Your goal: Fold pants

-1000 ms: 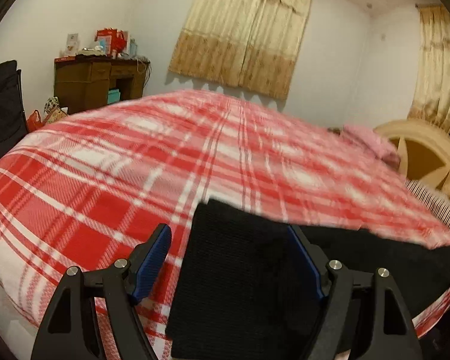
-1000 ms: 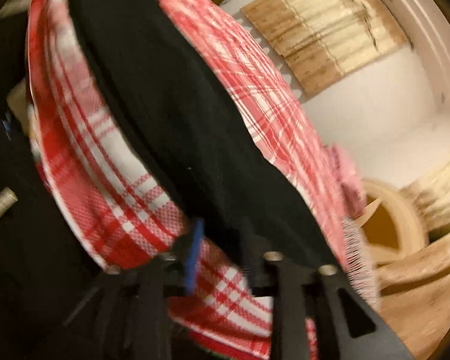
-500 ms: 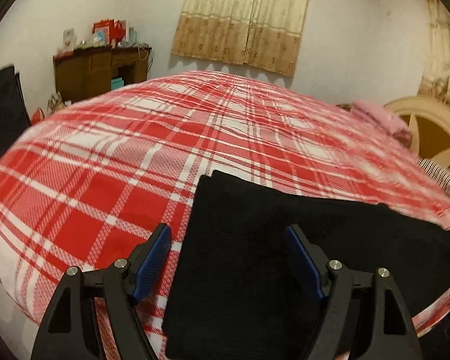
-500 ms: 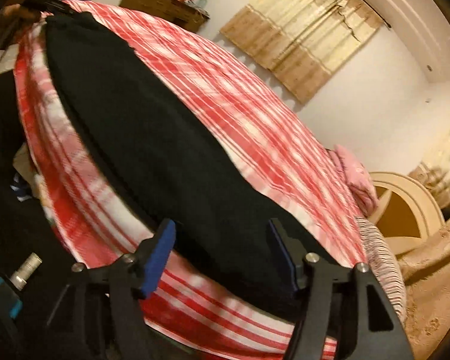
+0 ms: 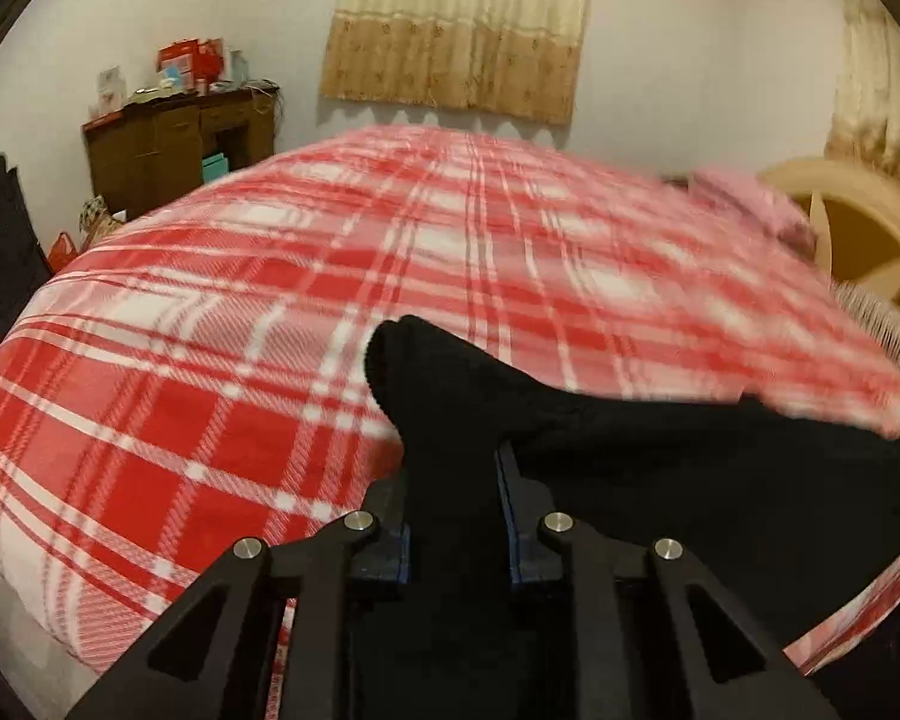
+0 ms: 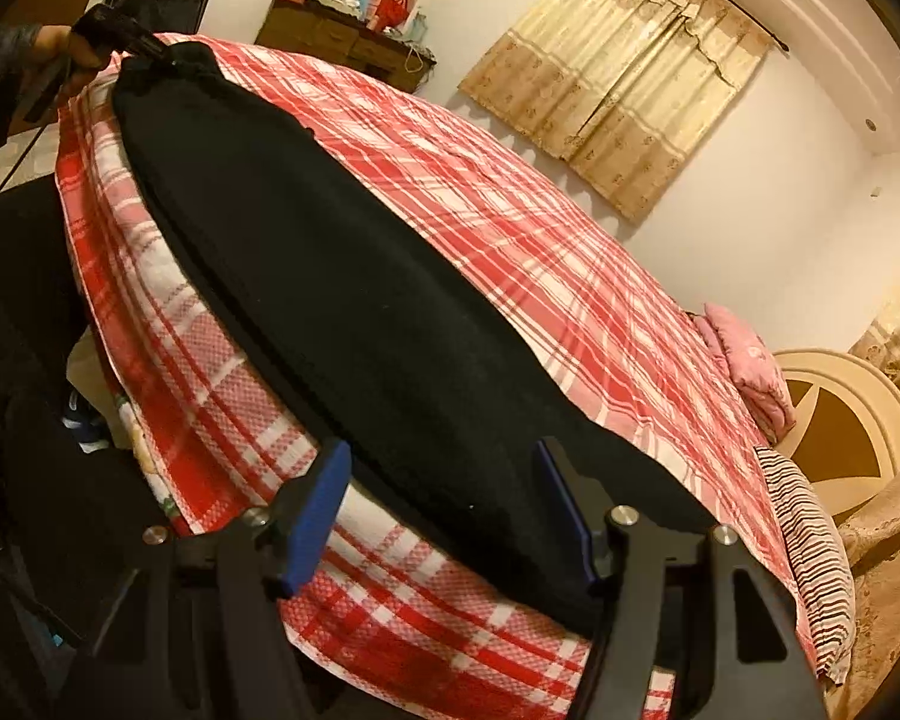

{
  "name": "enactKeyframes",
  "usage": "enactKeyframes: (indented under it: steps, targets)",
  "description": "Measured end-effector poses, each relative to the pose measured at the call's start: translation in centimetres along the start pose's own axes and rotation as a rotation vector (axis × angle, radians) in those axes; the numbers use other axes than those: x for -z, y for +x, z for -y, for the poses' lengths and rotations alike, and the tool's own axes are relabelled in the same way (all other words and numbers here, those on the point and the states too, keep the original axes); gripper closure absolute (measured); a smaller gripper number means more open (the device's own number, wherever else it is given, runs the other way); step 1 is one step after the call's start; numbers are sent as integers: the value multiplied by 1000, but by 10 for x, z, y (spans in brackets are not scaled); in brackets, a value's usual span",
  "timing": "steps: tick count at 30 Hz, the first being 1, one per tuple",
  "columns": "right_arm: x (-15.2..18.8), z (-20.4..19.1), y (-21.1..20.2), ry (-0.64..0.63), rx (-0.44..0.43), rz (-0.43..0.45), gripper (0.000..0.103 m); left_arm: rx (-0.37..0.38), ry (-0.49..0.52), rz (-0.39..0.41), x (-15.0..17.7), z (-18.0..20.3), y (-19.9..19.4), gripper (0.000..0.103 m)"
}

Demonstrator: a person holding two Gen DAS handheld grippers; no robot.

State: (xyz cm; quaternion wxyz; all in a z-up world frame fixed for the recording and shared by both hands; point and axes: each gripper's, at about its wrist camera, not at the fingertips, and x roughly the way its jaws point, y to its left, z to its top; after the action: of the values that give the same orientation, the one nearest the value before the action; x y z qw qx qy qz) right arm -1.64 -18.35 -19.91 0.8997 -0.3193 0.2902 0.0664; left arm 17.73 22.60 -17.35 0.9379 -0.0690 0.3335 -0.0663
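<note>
The black pants (image 6: 354, 300) lie stretched along the near edge of the bed (image 5: 222, 360), from 10 o'clock to 5 o'clock in the right view. The left gripper (image 5: 453, 480) has its jaws clamped on one bunched end; the right gripper (image 6: 444, 504) hovers with jaws wide around the other end. To fold well, the right jaws should probably pinch that end fully before both lift together, keeping the cloth taut and edges aligned. Half a second earlier the left jaws stood wide over flat cloth; now they have closed and raised it.
</note>
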Motion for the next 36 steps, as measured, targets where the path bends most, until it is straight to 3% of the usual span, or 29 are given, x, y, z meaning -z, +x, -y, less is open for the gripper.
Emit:
enactKeyframes:
  steps: [3,6,8,14,17,22,24,27,29,31,33,36]
  targets:
    - [0,5,-1,20,-9,12,38,-14,-47,15,-13,-15,-6,81]
    - [-2,5,-2,33,-14,22,38,-76,-75,-36,-17,-37,5,81]
    - [0,6,0,34,-19,18,38,-27,-104,-75,-14,-47,12,80]
    - [1,10,5,67,-13,10,38,-50,-63,-61,-8,-44,12,74]
    - [-3,19,0,120,-44,36,28,-20,-92,-67,-12,-51,13,72]
    - [-19,33,-2,211,-145,72,28,-32,-49,-21,-10,-45,-2,63]
    - [-30,27,-3,199,-191,99,28,-17,-68,12,-10,-48,-11,62]
    - [-46,6,0,153,-302,120,27,-4,-98,51,-7,-53,-22,51]
    - [-54,-11,15,120,-302,80,27,3,-114,58,-4,-53,-24,50]
    - [-53,-18,44,157,-335,-19,27,8,-115,56,-1,-50,-26,50]
    - [-46,-22,65,209,-479,-137,26,2,-94,67,1,-43,-27,50]
    - [-43,-25,59,189,-510,-132,26,-17,-46,89,-4,-29,-30,47]
